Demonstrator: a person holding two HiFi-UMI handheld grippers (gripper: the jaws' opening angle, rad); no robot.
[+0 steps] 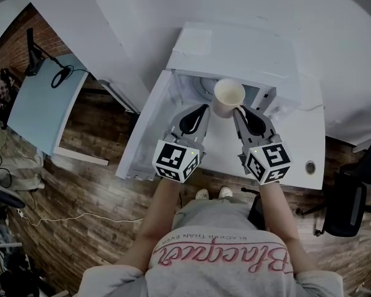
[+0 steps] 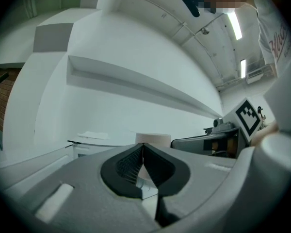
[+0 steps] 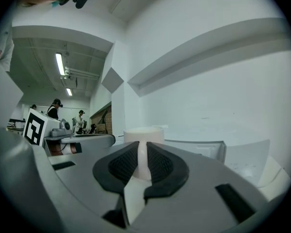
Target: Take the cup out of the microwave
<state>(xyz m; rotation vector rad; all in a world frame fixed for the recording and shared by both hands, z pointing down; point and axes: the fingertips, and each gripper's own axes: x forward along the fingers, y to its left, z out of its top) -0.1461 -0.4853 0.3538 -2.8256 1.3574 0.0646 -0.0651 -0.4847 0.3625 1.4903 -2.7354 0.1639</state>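
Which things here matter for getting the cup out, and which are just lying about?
Job in hand:
- cup, clamped in right claw
- open microwave
- left claw, shut, beside the cup

Lying about:
- blue table
- black chair

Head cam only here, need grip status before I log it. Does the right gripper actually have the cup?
Observer: Yes. In the right gripper view, the right gripper is closed on a narrow white part of the cup, likely its handle.
Operator: Left one helping?
Observer: No. The left gripper has its jaws together on nothing; the cup shows beyond its tips.
Operator: Anyone nearby?
Observer: The right gripper view shows people standing far off in the background.
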